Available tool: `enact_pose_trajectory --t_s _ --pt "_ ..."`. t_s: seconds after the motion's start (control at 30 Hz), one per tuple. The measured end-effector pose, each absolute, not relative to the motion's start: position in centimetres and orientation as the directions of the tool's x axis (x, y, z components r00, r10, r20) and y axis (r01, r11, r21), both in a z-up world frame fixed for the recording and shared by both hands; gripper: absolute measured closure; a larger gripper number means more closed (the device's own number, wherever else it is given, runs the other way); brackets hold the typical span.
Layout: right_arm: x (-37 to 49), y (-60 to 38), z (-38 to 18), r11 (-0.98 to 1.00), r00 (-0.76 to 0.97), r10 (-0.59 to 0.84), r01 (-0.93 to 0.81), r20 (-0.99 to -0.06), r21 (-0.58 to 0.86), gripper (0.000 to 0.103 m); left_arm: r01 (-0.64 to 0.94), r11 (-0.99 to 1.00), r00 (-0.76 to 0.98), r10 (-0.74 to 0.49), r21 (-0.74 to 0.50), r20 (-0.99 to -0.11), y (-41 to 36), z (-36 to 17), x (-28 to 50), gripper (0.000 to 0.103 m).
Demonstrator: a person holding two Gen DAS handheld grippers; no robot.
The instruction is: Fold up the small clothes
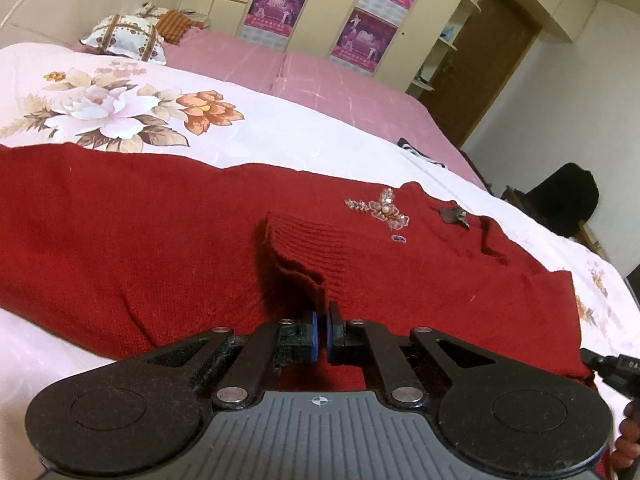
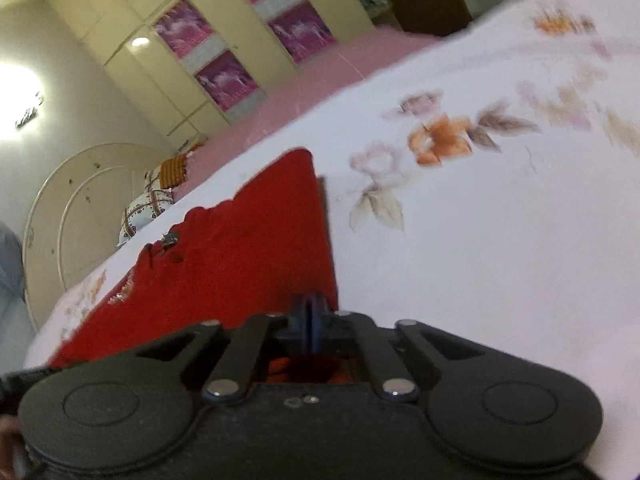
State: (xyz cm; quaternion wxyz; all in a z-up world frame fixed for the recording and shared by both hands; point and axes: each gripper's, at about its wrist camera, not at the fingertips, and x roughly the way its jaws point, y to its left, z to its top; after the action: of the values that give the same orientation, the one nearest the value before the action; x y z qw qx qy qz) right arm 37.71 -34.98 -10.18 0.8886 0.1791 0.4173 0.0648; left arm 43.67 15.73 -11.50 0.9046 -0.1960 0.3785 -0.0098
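Note:
A red knitted sweater (image 1: 120,220) lies spread on the white floral bedspread (image 1: 120,92), with a beaded flower decoration (image 1: 380,210) near its neckline. My left gripper (image 1: 322,324) is shut on the ribbed cuff of a sleeve (image 1: 304,252) folded over the sweater's body. In the right wrist view the sweater (image 2: 248,248) shows again, with its straight edge toward the bedspread (image 2: 480,240). My right gripper (image 2: 310,320) is shut on that edge of the sweater and holds it slightly raised.
Patterned pillows (image 1: 124,36) lie at the head of the bed on a pink sheet (image 1: 320,76). Cream wardrobes with purple posters (image 1: 360,36) stand behind. A brown door (image 1: 488,60) and a dark chair (image 1: 568,200) are to the right.

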Motion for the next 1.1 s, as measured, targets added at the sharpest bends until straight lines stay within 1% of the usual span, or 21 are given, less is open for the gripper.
enact_pose_trajectory --t_s 0.07,0.1,0.17,0.2,0.3,0.37,0.4,0.43,0.53,0.7,0.73,0.77,0.8,0.83,0.93,1.03,1.07,1.1 --pt "37.6 -34.7 -9.6 0.941 0.637 0.247 0.023 -0.73 0.339 0.101 -0.121 0.933 0.713 -0.156 -0.34 -0.683 15.5 -11.3 43.6 0.099" --pt "37.5 -34.5 -9.2 0.947 0.64 0.241 0.011 -0.73 0.322 0.094 -0.113 0.938 0.712 -0.153 -0.327 -0.685 15.4 -11.0 43.5 0.099" --pt "37.4 -34.1 -8.1 0.959 0.661 0.221 -0.014 -0.717 0.282 0.084 -0.1 0.956 0.728 -0.117 -0.274 -0.676 15.3 -10.1 42.9 0.099" --pt "37.5 -34.0 -7.5 0.964 0.672 0.211 -0.023 -0.709 0.265 0.084 -0.109 0.962 0.737 -0.09 -0.25 -0.669 15.4 -9.5 42.6 0.099" --pt "38.7 -33.9 -6.1 0.968 0.709 0.202 -0.042 -0.676 0.246 0.085 -0.14 0.967 0.794 -0.02 -0.214 -0.608 15.5 -7.1 42.3 0.099" --pt "40.1 -33.6 -5.8 0.975 0.72 0.181 -0.04 -0.67 0.22 0.086 -0.088 0.977 0.813 -0.043 -0.195 -0.58 14.3 -5.9 43.1 0.099" --pt "40.9 -33.3 -5.8 0.976 0.724 0.178 -0.046 -0.666 0.211 0.087 -0.048 0.983 0.81 -0.066 -0.177 -0.583 13.4 -5.7 43.8 0.099" --pt "41.7 -33.0 -5.8 0.979 0.728 0.174 -0.055 -0.664 0.195 0.087 0.002 0.99 0.792 -0.088 -0.141 -0.604 12.0 -5.9 44.9 0.099" --pt "43.8 -31.6 -6.7 0.987 0.723 0.156 -0.081 -0.673 0.142 0.086 0.058 0.994 0.745 -0.104 -0.091 -0.659 9.5 -7.3 47.5 0.099" --pt "46.1 -29.5 -8.4 0.989 0.713 0.142 -0.124 -0.687 0.076 0.085 -0.007 0.996 0.705 -0.057 -0.087 -0.707 9.3 -9.7 49.3 0.099" --pt "46.5 -29.3 -8.9 0.99 0.704 0.13 -0.129 -0.699 0.054 0.086 -0.016 0.996 0.702 -0.053 -0.09 -0.71 9.4 -10.2 49.1 0.099" --pt "47.0 -29.1 -9.7 0.993 0.682 0.088 -0.12 -0.726 0.007 0.091 -0.015 0.994 0.716 -0.068 -0.112 -0.695 9.7 -10.4 48.9 0.099" --pt "47.4 -29.2 -10.4 0.993 0.666 0.059 -0.112 -0.744 -0.021 0.093 -0.015 0.992 0.72 -0.079 -0.129 -0.69 9.9 -10.5 48.7 0.099" --pt "47.2 -29.5 -10.5 0.992 0.682 0.072 -0.121 -0.728 -0.016 0.093 -0.014 0.991 0.72 -0.082 -0.132 -0.689 10.0 -10.5 48.6 0.099" --pt "47.2 -30.2 -10.4 0.992 0.679 0.094 -0.126 -0.728 0.01 0.093 -0.009 0.992 0.72 -0.079 -0.124 -0.69 10.2 -10.6 48.4 0.099" --pt "47.1 -29.7 -10.1 0.991 0.673 0.075 -0.133 -0.736 -0.021 0.093 -0.023 0.996 0.716 -0.043 -0.085 -0.696 9.9 -10.0 48.5 0.099" --pt "47.0 -29.4 -9.9 0.991 0.673 0.064 -0.13 -0.737 -0.033 0.091 -0.03 0.998 0.723 -0.021 -0.061 -0.69 9.7 -9.7 48.4 0.099" --pt "46.7 -29.0 -9.3 0.991 0.684 0.058 -0.129 -0.727 -0.041 0.085 -0.037 0.999 0.736 0.005 -0.033 -0.677 9.4 -9.4 48.2 0.099"
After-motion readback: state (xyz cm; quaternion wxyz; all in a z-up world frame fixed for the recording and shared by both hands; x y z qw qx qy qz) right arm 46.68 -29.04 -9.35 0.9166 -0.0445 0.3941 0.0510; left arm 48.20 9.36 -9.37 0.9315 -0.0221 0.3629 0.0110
